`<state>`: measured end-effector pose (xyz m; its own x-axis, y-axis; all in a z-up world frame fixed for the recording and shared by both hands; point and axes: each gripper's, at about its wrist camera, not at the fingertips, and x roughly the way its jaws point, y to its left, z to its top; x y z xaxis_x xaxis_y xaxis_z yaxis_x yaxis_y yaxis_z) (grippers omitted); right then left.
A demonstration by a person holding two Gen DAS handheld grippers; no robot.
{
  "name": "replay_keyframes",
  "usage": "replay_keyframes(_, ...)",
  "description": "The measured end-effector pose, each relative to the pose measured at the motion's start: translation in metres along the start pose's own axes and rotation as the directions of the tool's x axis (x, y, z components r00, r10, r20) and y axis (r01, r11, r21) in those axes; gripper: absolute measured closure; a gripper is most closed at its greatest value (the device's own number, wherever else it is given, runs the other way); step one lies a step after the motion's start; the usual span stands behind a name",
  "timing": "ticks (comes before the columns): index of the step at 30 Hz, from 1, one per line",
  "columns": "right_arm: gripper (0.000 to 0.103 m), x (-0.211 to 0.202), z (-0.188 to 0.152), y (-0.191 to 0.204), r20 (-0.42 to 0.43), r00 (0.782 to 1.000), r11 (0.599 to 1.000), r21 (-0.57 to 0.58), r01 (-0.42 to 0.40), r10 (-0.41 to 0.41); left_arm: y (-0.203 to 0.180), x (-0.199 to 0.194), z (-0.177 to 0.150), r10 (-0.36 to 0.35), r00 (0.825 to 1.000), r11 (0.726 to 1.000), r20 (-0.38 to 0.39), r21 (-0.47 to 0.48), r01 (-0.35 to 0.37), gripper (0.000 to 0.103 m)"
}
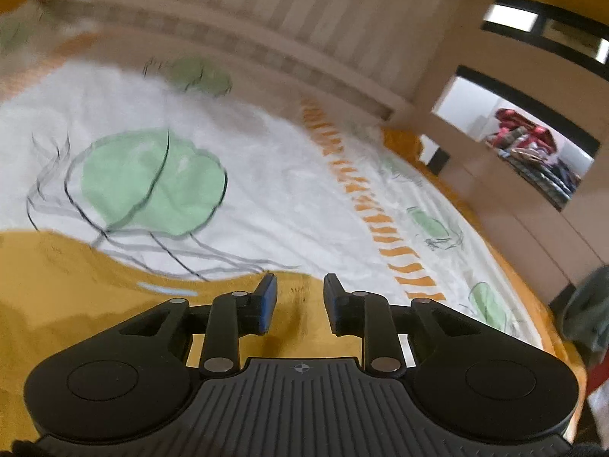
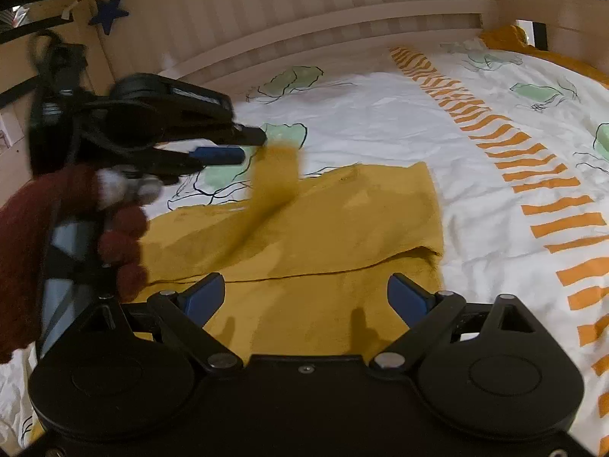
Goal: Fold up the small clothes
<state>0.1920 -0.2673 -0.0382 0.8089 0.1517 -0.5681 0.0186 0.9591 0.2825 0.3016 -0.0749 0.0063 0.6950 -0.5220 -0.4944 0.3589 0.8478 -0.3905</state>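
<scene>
The mustard-yellow garment (image 2: pixel 304 228) lies spread on the bed sheet (image 2: pixel 380 122), directly ahead of and under the right gripper (image 2: pixel 304 297). One strip of it, a sleeve or edge, shows blurred and lifted just off the tips of the left gripper (image 2: pixel 247 148). We judge the cloth soft, light and limp: it will drape and crease wherever it is let go, and it will not slip much on the cotton sheet. A hem or corner looks the best place to take hold, such as the folded edge running between and just beyond the right fingers.

The right gripper's fingers stand wide apart with nothing between them, only cloth below. The left gripper's fingers are parted a little; in its own view the gap between them is empty, so we take it that it grips nothing.

The right wrist view shows the whole garment, the raised strip and the gloved hand (image 2: pixel 121 236) holding the left tool. The left wrist view shows only a yellow patch under its fingers (image 1: pixel 266 297), plus the headboard (image 1: pixel 266 11).
</scene>
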Motion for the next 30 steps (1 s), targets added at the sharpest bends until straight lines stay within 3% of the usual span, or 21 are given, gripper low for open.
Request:
replay_keyframes(2,0.010,0.003,-0.002,0.000,-0.004,1.000,1.000,-0.006,0.008,-0.008,-0.003,-0.016,-0.001,0.027,0.999,0.998,0.038,0.056,-0.029,0.067)
replay_keyframes(6,0.010,0.010,-0.005,0.001,-0.007,1.000,0.999,-0.026,0.025,-0.025,0.018,-0.048,-0.023,0.162,0.986,0.979,0.047,0.115,-0.167,0.066)
replay_keyframes(11,0.010,0.014,-0.011,0.002,0.000,1.000,0.999,-0.039,0.021,-0.021,0.066,-0.069,-0.062,0.354,0.935,0.928,0.003,0.127,-0.352,0.066)
replay_keyframes(14,0.010,0.015,-0.012,0.000,0.008,1.000,0.999,-0.031,0.010,-0.010,0.096,-0.079,-0.079,0.410,0.911,0.910,-0.031,0.075,-0.407,0.066)
replay_keyframes(15,0.012,0.016,-0.012,-0.002,0.010,1.000,1.000,-0.026,0.001,-0.001,0.103,-0.082,-0.083,0.423,0.905,0.906,-0.040,0.056,-0.420,0.066)
replay_keyframes(17,0.032,0.020,-0.009,-0.004,0.004,1.000,1.000,-0.020,-0.009,0.009,0.117,-0.082,-0.089,0.451,0.890,0.892,-0.064,0.039,-0.450,0.066)
replay_keyframes(18,0.035,0.022,-0.007,-0.004,-0.001,1.000,1.000,-0.017,-0.006,0.006,0.121,-0.081,-0.092,0.461,0.885,0.888,-0.069,0.039,-0.459,0.066)
replay_keyframes(30,0.035,0.072,0.036,-0.006,0.011,0.998,0.997,-0.040,0.059,-0.059,0.130,-0.079,-0.118,0.455,0.890,0.889,0.002,0.052,-0.455,0.064)
